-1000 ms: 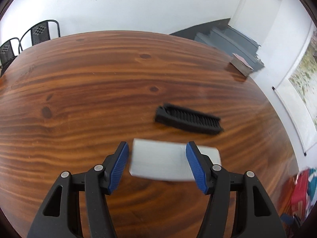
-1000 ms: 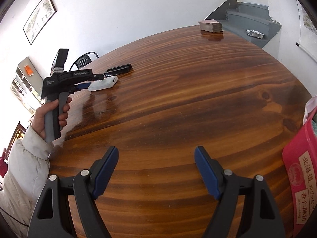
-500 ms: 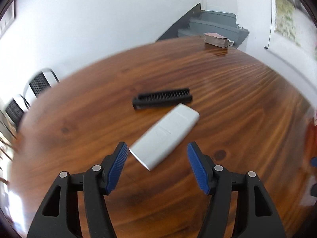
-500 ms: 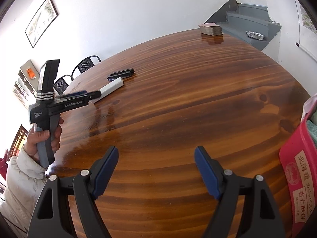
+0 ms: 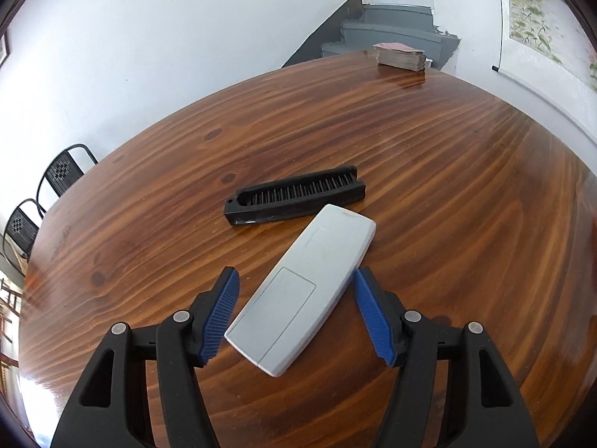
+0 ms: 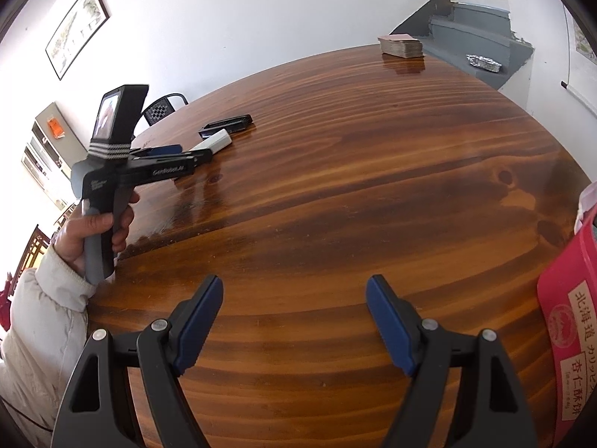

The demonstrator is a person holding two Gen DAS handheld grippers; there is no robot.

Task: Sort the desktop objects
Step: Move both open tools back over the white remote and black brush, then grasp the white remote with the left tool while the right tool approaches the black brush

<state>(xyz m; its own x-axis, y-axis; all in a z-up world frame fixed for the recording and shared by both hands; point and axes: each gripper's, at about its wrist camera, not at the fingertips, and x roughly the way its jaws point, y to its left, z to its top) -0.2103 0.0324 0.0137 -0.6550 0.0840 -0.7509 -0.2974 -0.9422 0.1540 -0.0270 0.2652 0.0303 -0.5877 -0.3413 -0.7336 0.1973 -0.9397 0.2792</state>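
Since before, the left hand-held gripper (image 5: 294, 313) has rolled; jaws wide, straddling the remote (image 5: 304, 291) untouched.

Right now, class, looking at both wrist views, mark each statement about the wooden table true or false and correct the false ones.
1. The grey remote lies between the left tool's open fingers. True.
2. The black comb rests on top of the remote. False: it lies on the table just beyond it.
3. The right tool holds a stack of cards. False: it is open and empty; the stack sits at the far edge.
4. A red box stands at the right in the right wrist view. True.
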